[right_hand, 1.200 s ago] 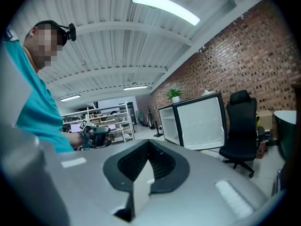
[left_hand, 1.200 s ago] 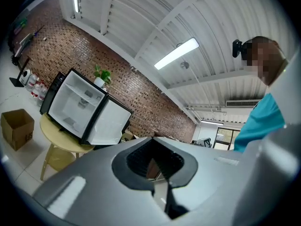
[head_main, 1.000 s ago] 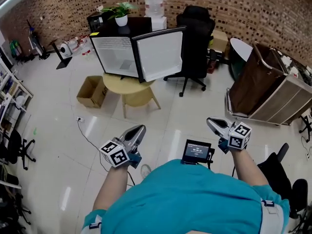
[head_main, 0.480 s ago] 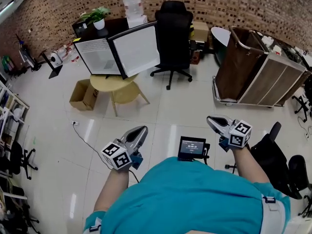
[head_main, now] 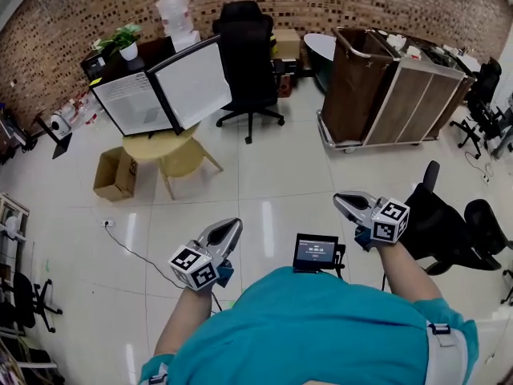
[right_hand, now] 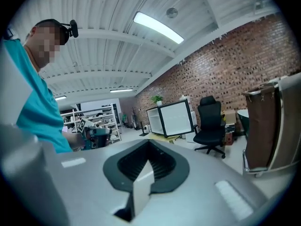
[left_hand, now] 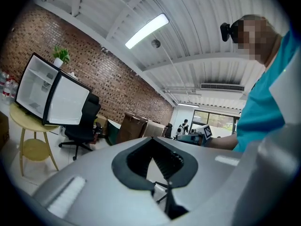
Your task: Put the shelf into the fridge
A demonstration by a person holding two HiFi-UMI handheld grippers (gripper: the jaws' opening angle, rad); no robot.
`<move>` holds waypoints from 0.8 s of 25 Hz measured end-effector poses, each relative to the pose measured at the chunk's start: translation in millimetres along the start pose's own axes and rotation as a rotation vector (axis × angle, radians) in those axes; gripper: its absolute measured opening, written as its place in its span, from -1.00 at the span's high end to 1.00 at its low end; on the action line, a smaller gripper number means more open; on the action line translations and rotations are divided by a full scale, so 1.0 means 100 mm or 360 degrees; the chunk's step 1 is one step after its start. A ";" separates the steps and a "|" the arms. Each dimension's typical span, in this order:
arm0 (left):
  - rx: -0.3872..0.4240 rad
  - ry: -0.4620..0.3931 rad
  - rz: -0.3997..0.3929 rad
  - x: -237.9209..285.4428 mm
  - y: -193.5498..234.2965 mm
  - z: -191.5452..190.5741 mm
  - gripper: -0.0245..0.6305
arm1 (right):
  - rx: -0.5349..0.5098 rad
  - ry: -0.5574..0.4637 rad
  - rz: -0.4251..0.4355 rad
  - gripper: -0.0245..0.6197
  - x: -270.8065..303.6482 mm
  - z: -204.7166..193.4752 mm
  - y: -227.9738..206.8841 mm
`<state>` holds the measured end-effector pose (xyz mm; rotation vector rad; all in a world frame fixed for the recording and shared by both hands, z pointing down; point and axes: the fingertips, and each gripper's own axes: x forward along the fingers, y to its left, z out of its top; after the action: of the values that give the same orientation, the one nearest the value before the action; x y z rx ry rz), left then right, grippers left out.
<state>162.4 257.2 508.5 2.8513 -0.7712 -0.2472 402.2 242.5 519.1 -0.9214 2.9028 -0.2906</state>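
1. Head view: since a second ago, the fridge (head_main: 132,103) on its round yellow table (head_main: 164,144) has drifted left in frame. The brown cart (head_main: 365,87) has moved toward centre.
2. Only the gripper views show the jaws. The left gripper (head_main: 232,228) and right gripper (head_main: 340,201) each have their fingers together on nothing, well apart from the fridge.
3. The fridge is a black-framed box, white inside, with its door open. The shelf cannot be made out.

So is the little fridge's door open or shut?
Open. The fridge on the round table shows its white inside, and its door stands swung out to one side.
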 end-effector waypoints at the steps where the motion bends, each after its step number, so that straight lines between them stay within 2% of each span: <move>1: -0.0012 0.0003 0.0004 0.01 0.00 0.00 0.92 | -0.0004 0.0000 -0.0004 0.92 -0.02 0.00 0.03; 3: -0.0014 0.0011 0.0013 0.05 -0.15 -0.03 0.92 | -0.0044 0.0000 -0.0003 0.92 -0.16 0.03 0.13; 8: 0.0146 0.0056 -0.0024 0.07 -0.70 0.02 0.92 | -0.0074 -0.0036 0.0007 0.92 -0.57 0.18 0.44; 15: 0.0092 0.0026 -0.0009 0.52 -1.05 -0.12 0.92 | 0.0028 -0.0118 0.0000 0.92 -1.08 0.31 0.10; 20: 0.0144 0.0046 -0.0037 0.93 -1.23 -0.21 0.92 | -0.0015 -0.0090 -0.0021 0.92 -1.35 0.28 -0.16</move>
<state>305.0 317.1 492.1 2.9435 -0.7626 -0.1780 525.3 303.3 498.1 -0.9348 2.8504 -0.2477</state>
